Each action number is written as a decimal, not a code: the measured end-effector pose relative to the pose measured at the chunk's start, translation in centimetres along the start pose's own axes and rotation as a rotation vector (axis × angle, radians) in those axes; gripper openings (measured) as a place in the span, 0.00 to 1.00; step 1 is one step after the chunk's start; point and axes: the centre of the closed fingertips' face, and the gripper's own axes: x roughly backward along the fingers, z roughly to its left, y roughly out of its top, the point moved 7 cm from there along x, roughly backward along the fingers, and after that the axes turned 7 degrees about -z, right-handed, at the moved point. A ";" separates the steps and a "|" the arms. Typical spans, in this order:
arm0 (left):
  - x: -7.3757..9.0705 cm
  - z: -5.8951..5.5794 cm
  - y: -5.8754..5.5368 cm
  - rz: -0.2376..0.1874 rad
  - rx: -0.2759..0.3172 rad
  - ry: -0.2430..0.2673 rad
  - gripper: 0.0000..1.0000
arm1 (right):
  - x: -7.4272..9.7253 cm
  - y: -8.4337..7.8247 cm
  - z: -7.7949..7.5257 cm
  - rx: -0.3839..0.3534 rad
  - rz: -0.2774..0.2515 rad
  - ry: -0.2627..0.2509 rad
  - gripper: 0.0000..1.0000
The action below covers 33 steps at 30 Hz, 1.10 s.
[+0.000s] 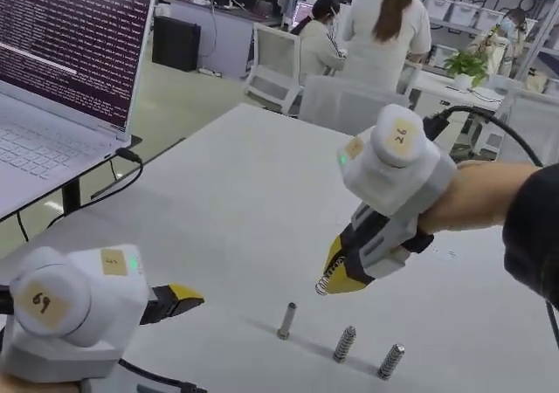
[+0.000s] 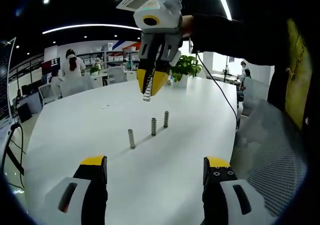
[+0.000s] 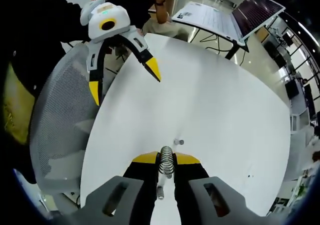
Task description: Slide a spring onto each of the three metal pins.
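Gripping spring (image 3: 166,164) | right hand-held gripper (image 1: 343,277) | near bare pin (image 1: 286,320)

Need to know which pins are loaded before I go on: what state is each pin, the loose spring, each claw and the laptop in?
First pin: standing, bare.
Middle pin: standing, loaded.
End pin: standing, loaded.
Loose spring: gripped, not yet on a pin.
Right claw: shut on the Loose spring.
Left claw: open, empty.
Laptop: lid open, screen lit.
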 end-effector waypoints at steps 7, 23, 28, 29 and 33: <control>0.0 0.0 0.0 0.006 0.000 -0.003 0.74 | -1.5 -0.4 -2.0 -0.010 0.050 0.027 0.08; 0.2 0.4 -0.2 0.025 0.007 0.013 0.73 | -5.3 -1.1 -3.5 -0.015 0.104 0.068 0.08; 0.2 0.5 -0.5 0.029 0.015 0.012 0.72 | -6.2 -1.2 -3.6 -0.014 0.110 0.081 0.08; 0.2 0.5 -0.5 0.029 0.017 0.012 0.72 | -6.4 -1.3 -3.7 -0.014 0.110 0.081 0.08; 0.1 0.5 -0.6 0.031 0.019 0.011 0.72 | -7.0 -1.3 -3.6 -0.013 0.116 0.092 0.08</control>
